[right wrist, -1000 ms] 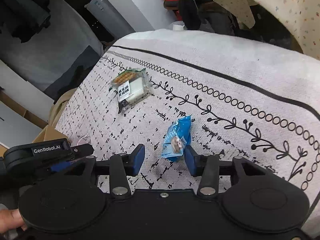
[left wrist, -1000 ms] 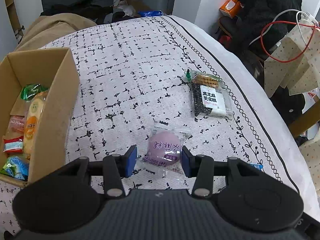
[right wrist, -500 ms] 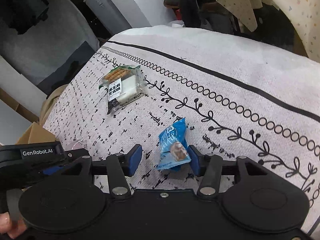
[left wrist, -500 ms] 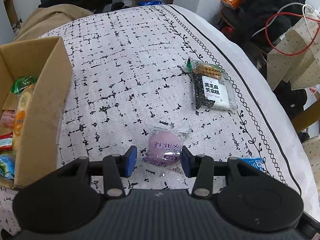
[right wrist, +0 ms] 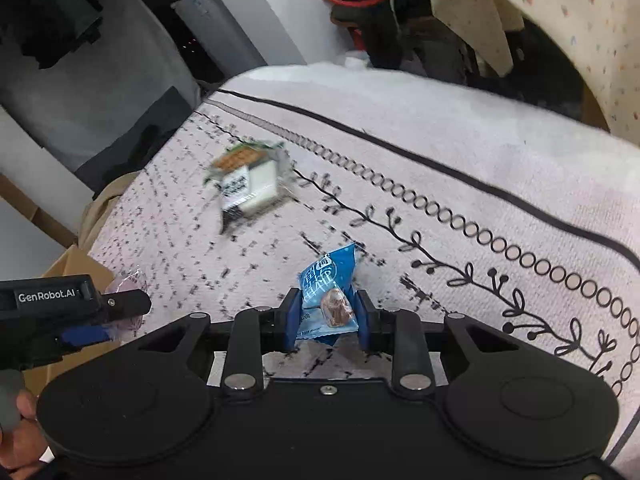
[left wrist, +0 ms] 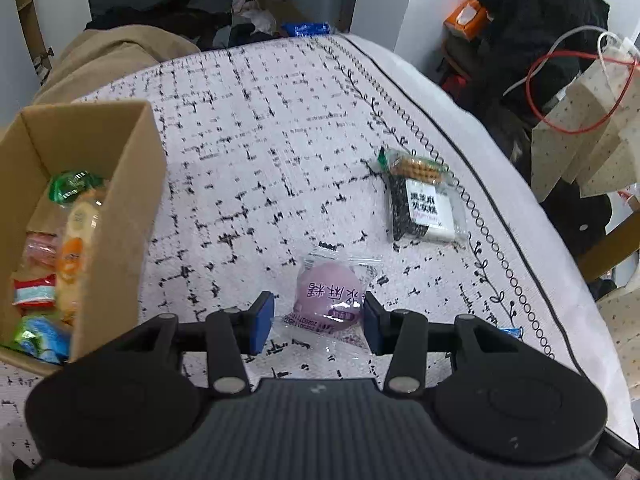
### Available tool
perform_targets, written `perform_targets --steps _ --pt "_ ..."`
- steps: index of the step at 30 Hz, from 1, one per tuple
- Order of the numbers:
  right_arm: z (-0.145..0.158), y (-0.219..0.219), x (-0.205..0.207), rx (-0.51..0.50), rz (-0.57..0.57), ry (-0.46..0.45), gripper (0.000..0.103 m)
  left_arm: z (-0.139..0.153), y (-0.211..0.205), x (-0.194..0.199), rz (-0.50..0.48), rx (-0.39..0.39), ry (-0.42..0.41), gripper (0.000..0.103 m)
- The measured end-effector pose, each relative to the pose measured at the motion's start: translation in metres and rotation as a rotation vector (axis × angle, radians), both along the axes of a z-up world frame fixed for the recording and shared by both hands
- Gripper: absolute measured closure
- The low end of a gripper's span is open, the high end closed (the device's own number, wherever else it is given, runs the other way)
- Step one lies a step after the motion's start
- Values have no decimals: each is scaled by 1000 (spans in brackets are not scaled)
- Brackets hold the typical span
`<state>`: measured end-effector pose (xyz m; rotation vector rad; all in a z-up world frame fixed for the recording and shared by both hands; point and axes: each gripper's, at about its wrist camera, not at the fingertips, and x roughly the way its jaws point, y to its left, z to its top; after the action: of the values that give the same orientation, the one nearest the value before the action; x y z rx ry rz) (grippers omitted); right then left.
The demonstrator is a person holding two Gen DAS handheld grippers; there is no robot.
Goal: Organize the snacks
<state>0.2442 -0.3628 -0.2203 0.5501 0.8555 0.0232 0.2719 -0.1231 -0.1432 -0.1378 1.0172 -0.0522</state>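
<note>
A clear packet with a round purple mochi (left wrist: 328, 300) lies on the patterned tablecloth (left wrist: 248, 168). My left gripper (left wrist: 318, 322) is open and straddles it; the right pad touches the ball, the left pad stands just off it. In the right wrist view, my right gripper (right wrist: 328, 318) is shut on a blue snack packet (right wrist: 326, 284), which sits pinched between both pads. A sesame-cake packet (left wrist: 424, 204) lies farther out near the table's right border and shows blurred (right wrist: 248, 184) in the right view. A cardboard box (left wrist: 132, 208) holding several snacks stands at the left.
The table's rounded edge (left wrist: 540, 240) drops off on the right, with dark clothes (left wrist: 540, 12), dotted paper bags (left wrist: 592, 128) and a red cable beyond. A tan cloth (left wrist: 116, 56) lies at the far left. A hand (right wrist: 20, 432) holds the left gripper's body (right wrist: 60, 308).
My right gripper's fingers have come together onto the blue packet. The left gripper stays astride the purple mochi packet, with only slight camera drift.
</note>
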Motion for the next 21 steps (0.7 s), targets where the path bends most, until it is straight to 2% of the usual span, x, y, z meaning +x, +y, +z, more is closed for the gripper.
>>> perform_targets --steps 21 --pt "75 42 -21 -15 67 -121 75 59 50 -28 47 -46 -112 57"
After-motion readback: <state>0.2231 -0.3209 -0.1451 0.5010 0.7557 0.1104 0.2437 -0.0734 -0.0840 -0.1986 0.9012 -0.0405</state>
